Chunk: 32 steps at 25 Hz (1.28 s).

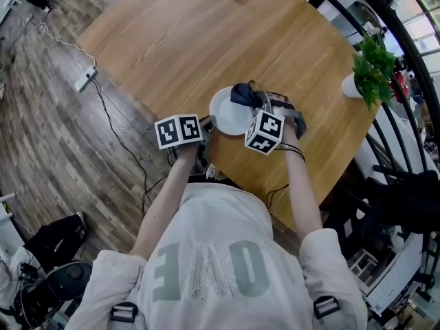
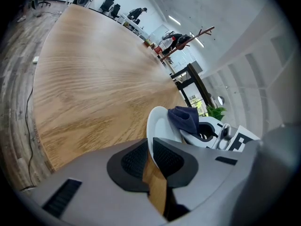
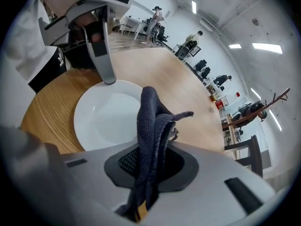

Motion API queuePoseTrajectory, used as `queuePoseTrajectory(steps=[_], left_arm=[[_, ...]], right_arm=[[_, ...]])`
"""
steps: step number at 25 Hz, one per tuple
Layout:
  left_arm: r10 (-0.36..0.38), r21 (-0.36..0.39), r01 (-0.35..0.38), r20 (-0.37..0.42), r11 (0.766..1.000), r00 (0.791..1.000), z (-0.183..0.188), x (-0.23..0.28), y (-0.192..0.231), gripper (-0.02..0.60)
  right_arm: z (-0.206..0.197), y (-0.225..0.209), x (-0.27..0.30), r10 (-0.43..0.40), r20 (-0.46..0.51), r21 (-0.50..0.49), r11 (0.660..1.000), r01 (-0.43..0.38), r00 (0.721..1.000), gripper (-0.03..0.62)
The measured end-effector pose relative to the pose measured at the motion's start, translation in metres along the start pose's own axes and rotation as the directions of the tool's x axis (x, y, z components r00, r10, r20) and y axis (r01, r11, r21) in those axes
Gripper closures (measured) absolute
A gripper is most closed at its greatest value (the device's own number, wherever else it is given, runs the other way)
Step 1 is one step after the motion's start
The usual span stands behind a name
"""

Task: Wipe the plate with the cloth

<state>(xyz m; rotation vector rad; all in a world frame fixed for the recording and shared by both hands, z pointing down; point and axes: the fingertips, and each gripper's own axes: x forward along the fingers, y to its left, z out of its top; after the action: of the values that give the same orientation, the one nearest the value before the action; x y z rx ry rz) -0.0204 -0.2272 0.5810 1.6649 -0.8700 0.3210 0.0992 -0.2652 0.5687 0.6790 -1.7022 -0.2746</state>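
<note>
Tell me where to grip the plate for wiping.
Pinch the plate by its thin rim on the near side, coming in from the left as the left gripper does: the rim fits between jaws and the face stays free for the cloth.

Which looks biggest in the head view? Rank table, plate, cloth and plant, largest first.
1. table
2. plate and plant: about alike, so not ranked; the plate is partly hidden
3. cloth, smallest

Plate plain white, cloth dark navy. Table light brown wood grain, floor grey-brown planks. Left gripper and right gripper grey, pads black, ribbed, 2 cubes black-and-white squares. Plant green, pot white.
</note>
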Motion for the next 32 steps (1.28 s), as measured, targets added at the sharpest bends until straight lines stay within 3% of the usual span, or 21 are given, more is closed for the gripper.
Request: queuePoseTrajectory(steps=[16, 25, 28, 32], left_arm=[[0.021, -0.022, -0.02, 0.055, 1.0, 0.998, 0.002, -0.006, 0.006, 0.548], [0.027, -0.021, -0.026, 0.063, 0.999, 0.998, 0.002, -0.005, 0.005, 0.548], [0.026, -0.022, -0.025, 0.06, 0.999, 0.998, 0.002, -0.004, 0.005, 0.548], [0.031, -0.017, -0.03, 0.062, 0.999, 0.998, 0.004, -0.003, 0.006, 0.548]], right_arm=[[-0.01, 0.053, -0.032, -0.003, -0.059, 0.011, 1.0, 0.004, 0.998, 0.533], [-0.004, 0.09, -0.052, 0.063, -0.037, 0.032, 0.998, -0.062, 0.997, 0.533], [-0.002, 0.082, -0.054, 0.062, -0.018, 0.043, 0.997, -0.061, 0.998, 0.533], [0.009, 0.036, -0.049, -0.028, 0.008, 0.087, 0.996, 0.027, 1.0, 0.534]])
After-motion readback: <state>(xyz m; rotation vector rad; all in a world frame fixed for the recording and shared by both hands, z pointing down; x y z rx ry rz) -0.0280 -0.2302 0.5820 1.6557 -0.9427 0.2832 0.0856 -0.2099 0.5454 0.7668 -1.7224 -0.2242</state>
